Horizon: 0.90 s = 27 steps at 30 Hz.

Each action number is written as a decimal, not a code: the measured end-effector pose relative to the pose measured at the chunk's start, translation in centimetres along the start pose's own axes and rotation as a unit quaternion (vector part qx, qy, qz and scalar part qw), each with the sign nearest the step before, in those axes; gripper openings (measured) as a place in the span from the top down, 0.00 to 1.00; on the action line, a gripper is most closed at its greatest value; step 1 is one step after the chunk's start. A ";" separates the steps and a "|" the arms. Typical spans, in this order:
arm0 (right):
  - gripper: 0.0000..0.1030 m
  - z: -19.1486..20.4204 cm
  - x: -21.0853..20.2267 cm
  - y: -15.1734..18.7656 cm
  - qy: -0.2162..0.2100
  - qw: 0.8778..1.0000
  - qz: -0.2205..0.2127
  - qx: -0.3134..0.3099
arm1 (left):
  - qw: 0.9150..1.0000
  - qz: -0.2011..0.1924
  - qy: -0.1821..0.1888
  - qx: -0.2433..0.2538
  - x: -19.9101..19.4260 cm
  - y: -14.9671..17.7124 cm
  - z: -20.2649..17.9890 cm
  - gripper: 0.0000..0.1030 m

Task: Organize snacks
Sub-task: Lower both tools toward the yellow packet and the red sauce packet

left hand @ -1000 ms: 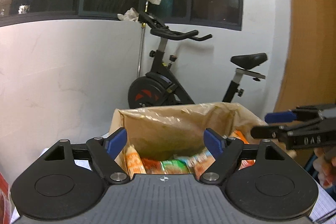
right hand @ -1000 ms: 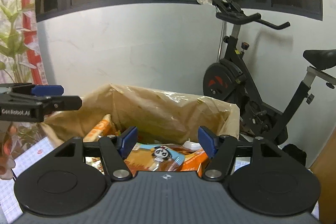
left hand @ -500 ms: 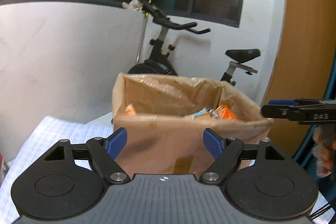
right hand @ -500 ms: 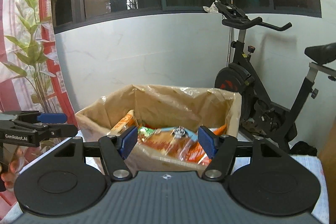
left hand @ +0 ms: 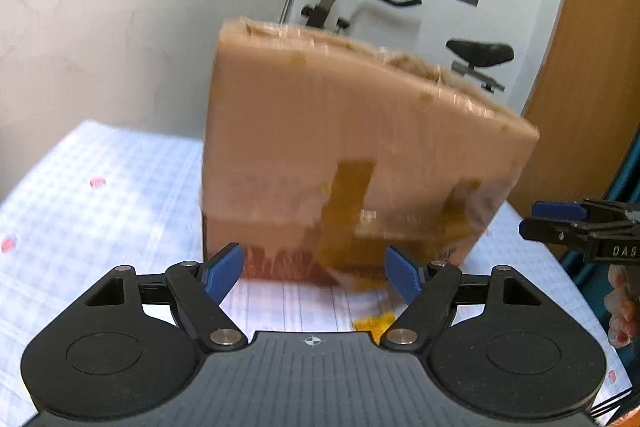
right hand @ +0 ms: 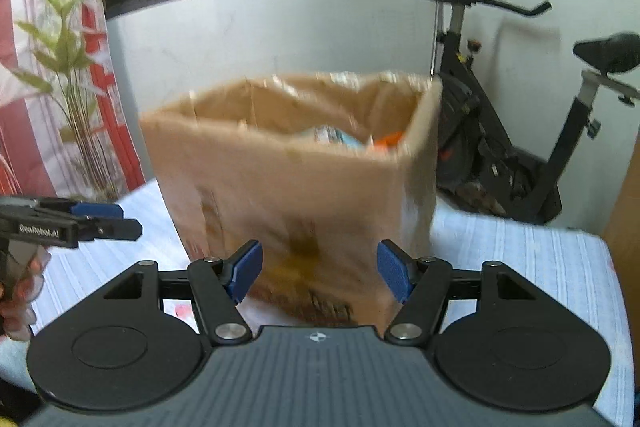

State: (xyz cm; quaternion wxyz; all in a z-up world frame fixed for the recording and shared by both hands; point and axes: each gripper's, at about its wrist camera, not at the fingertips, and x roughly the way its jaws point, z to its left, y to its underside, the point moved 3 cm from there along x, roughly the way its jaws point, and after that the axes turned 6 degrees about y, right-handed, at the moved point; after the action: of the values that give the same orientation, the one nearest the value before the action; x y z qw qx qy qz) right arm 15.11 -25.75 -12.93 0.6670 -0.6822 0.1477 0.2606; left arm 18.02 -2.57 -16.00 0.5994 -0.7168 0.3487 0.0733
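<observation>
- A risk is judged in the tall cardboard box (left hand: 360, 147): if its near wall were bumped low by either tool, it could be shoved across the checked cloth (left hand: 100, 195) or tipped, and the snack packets (right hand: 352, 139) inside spilled.
- A second risk is judged from the blur in both views: with the box wall so close, the depth of the packets could be misread and a wall struck instead of a packet reached.
- The left gripper (left hand: 316, 271) is seen with jaws apart and nothing between them; the box stands just beyond its tips, not touched.
- The right gripper (right hand: 320, 271) is likewise seen with jaws apart and empty, the box front just ahead of the blue pads.
- The packets lie inside the box, below its rim, and are glimpsed only from the right view; from the left view they are hidden by the wall.
- A small orange scrap (left hand: 374, 323) lies on the cloth just before the left jaws; what it is cannot be told.
- An exercise bike (right hand: 520, 131) stands behind the table.
</observation>
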 end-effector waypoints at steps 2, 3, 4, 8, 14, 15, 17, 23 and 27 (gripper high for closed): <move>0.35 -0.1 0.4 1.3 0.005 1.000 0.012 0.000 | 1.000 0.011 0.004 0.000 0.7 0.7 -0.2 0.23; 0.35 -0.1 0.5 2.0 0.005 1.000 0.017 0.001 | 1.000 0.016 0.005 0.003 1.0 1.0 -0.4 0.23; 0.35 0.0 0.6 2.7 0.005 1.000 0.024 0.001 | 1.000 0.021 0.007 0.007 1.4 1.4 -0.6 0.23; 0.35 0.5 1.5 5.6 0.005 0.998 0.058 -0.011 | 0.999 0.035 0.009 0.019 2.2 2.6 -1.3 0.23; 0.35 1.2 2.3 9.5 0.003 0.993 0.111 -0.038 | 0.999 0.046 0.008 0.020 2.5 4.0 -1.3 0.23; 0.35 1.3 2.4 10.0 -0.002 0.992 0.118 -0.046 | 0.999 0.047 0.008 0.019 2.5 4.1 -1.3 0.23; 0.31 1.6 2.4 10.7 -0.016 0.990 0.131 -0.057 | 0.999 0.048 0.007 0.018 2.7 4.1 -1.3 0.23; 0.21 1.8 2.5 12.0 -0.010 0.988 0.138 -0.073 | 0.998 0.055 0.008 0.019 3.1 4.3 -1.4 0.23; 0.21 2.1 2.9 12.9 -0.009 0.985 0.147 -0.087 | 0.998 0.056 0.006 0.016 3.1 4.4 -1.3 0.23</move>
State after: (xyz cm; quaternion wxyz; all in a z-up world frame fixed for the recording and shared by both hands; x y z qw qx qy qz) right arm 10.07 -24.16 -25.26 0.5611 -0.7060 0.2168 0.3738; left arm 17.32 -5.21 -20.83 0.6037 -0.6868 0.3929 0.0971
